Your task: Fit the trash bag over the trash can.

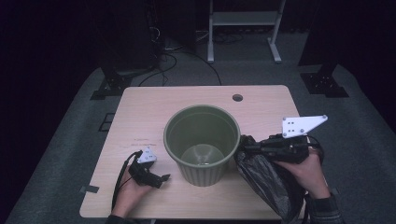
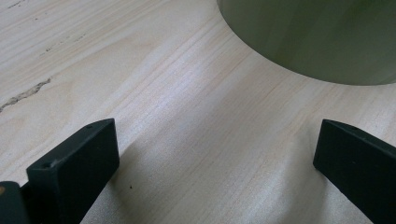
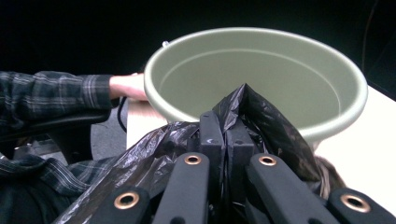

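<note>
An empty olive-green bin (image 1: 201, 140) stands upright in the middle of the wooden table (image 1: 140, 112). A crumpled black plastic bag (image 1: 264, 179) hangs to the right of the bin. My right gripper (image 1: 246, 143) is shut on the bag's top edge, level with the bin's rim. In the right gripper view the bag (image 3: 261, 121) bunches up between the closed jaws, with the bin (image 3: 261, 74) just behind. My left gripper (image 1: 161, 179) rests open on the table to the left of the bin's base; the left gripper view has bare wood between its jaws and the bin's wall (image 2: 317, 37) ahead.
A round cable hole (image 1: 237, 98) lies near the table's far edge. Beyond the table stand a white metal frame (image 1: 243, 28) and black stand feet (image 1: 109, 86) on grey carpet. A plaid sleeve (image 3: 51, 91) crosses the right gripper view.
</note>
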A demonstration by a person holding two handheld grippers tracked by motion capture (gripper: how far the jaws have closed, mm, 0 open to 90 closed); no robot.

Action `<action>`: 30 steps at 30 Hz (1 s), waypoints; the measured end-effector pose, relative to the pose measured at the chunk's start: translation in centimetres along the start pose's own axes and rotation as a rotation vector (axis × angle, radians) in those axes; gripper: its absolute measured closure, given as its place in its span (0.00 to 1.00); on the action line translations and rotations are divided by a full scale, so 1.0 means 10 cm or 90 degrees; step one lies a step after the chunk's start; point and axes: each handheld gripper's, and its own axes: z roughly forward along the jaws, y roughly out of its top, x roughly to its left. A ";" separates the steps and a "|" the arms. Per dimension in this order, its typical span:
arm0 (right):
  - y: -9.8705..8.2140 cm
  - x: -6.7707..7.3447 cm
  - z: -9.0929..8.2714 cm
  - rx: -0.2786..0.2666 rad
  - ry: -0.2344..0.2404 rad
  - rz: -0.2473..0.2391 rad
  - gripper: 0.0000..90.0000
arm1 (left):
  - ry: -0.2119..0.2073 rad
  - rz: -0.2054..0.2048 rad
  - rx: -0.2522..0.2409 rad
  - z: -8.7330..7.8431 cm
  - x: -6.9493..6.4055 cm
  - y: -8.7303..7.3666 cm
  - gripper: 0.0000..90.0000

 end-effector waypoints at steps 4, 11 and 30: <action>0.13 -0.01 0.03 -0.002 0.006 -0.012 0.99 | 0.000 0.000 -0.001 0.00 0.00 0.00 0.00; 0.39 -0.03 0.07 -0.025 0.036 -0.030 0.99 | 0.000 0.000 -0.001 0.00 0.00 0.00 0.00; 0.93 -0.09 0.43 -0.035 0.135 -0.066 0.98 | 0.000 0.000 -0.001 0.00 0.00 0.00 0.00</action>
